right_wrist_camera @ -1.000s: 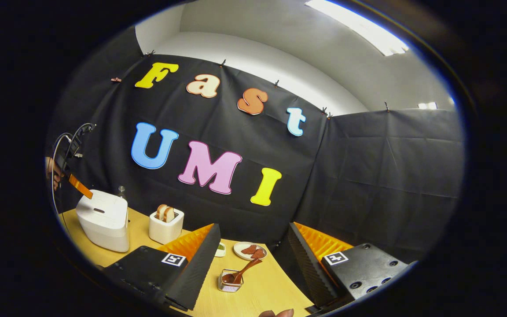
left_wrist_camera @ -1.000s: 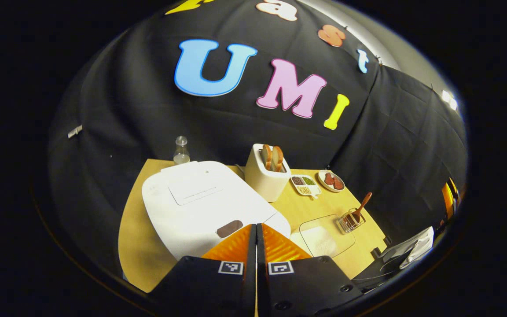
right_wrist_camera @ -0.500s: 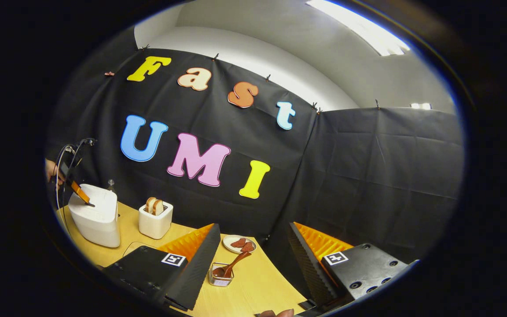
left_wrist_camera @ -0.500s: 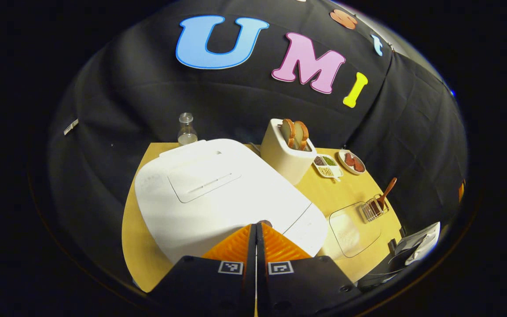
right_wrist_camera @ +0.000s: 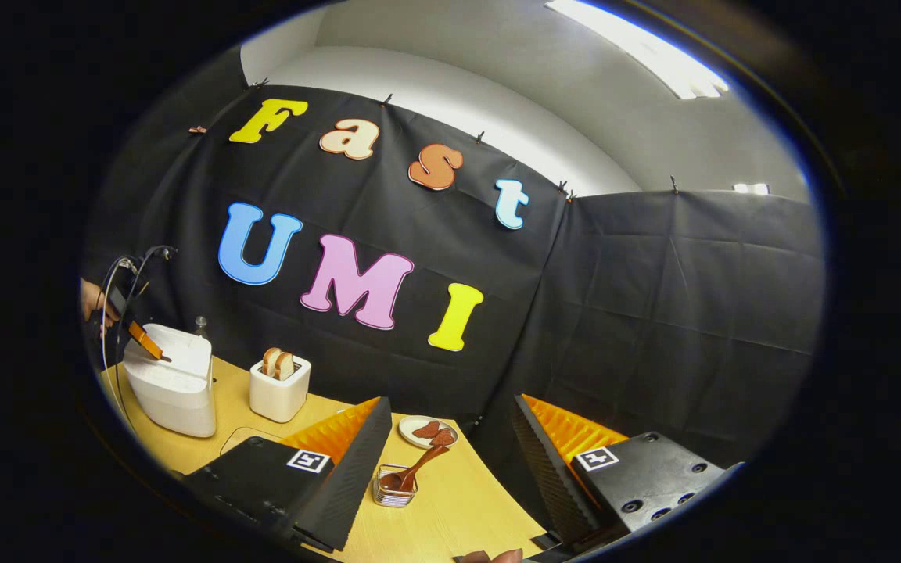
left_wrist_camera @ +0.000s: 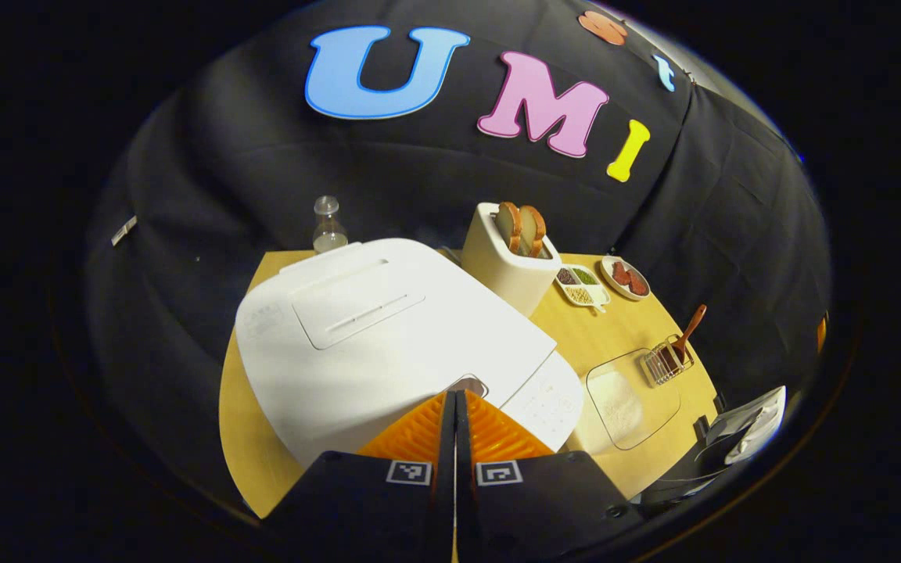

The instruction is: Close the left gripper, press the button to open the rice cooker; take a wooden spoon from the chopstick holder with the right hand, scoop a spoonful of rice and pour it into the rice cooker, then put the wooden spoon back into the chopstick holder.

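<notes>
So far only the opening step is under way. On the tabletop (left_wrist_camera: 263, 469) the white rice cooker (left_wrist_camera: 372, 328) has its lid down, and the left gripper (left_wrist_camera: 455, 407), jaws clenched together on nothing, has its tips at the button (left_wrist_camera: 466, 384); whether the latch has released I cannot tell. The right gripper (right_wrist_camera: 450, 446) hangs with jaws released, short of the chopstick holder (right_wrist_camera: 393, 486), where the wooden spoon (right_wrist_camera: 416, 470) stands untouched. Scooping, pouring and returning the spoon all remain. The rice (left_wrist_camera: 615, 403) lies in a clear dish beside the cooker. The gripper tips hide most of the button.
</notes>
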Tool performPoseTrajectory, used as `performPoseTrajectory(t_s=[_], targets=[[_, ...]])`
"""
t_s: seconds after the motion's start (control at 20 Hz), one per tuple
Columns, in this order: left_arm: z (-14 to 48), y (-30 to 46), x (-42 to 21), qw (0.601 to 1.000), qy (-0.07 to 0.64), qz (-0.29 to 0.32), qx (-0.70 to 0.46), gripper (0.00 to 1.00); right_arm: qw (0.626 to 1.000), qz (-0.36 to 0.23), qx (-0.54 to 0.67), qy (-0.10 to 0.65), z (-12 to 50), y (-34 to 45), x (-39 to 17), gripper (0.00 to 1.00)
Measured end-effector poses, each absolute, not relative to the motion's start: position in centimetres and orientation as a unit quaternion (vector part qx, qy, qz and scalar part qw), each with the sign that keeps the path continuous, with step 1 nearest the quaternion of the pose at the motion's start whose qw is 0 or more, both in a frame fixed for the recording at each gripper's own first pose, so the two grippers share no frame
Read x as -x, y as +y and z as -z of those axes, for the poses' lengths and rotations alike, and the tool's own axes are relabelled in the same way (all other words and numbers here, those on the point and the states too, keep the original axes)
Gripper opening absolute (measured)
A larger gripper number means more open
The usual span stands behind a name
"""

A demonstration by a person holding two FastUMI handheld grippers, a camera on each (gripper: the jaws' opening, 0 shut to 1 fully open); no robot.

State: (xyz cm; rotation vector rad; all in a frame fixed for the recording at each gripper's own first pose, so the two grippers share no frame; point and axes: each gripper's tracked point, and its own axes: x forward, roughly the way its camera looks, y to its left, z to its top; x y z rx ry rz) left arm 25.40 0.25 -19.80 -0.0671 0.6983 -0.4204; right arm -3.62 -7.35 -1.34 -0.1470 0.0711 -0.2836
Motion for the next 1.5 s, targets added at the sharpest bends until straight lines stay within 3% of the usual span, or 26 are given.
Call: performPoseTrajectory(t_s=[0.35,0.55,0.65,0.8,0.9,1.0,1.5], targets=[[10.1,3.3,-28.0,0.974,0.17,0.149,0.02,0.08,0.987,0.144,0.067,0.031,0.8,-7.9,4.5,0.97],[3.6,5.7,-26.1,0.992,0.059,0.106,0.022,0.09,0.988,0.134,0.07,0.027,0.4,-7.9,4.8,0.97],[1.4,6.2,-24.0,0.995,0.021,0.093,0.026,0.18,0.989,0.124,0.072,0.028,0.5,-8.1,4.5,0.97],[-0.4,6.7,-20.0,0.997,-0.008,0.066,0.041,0.6,0.992,0.099,0.063,0.036,1.2,-8.0,3.7,0.97],[-2.3,6.6,-17.3,0.996,-0.039,0.053,0.057,0.8,0.994,0.082,0.052,0.039,1.7,-8.0,3.2,0.97],[-4.0,6.1,-14.5,0.995,-0.07,0.042,0.049,0.93,0.996,0.069,0.047,0.035,2.1,-8.5,2.5,0.97],[-5.6,-1.6,-2.9,0.997,-0.077,-0.011,0.029,0.95,0.999,0.013,0.001,0.037,8.0,-12.8,-2.6,0.98]])
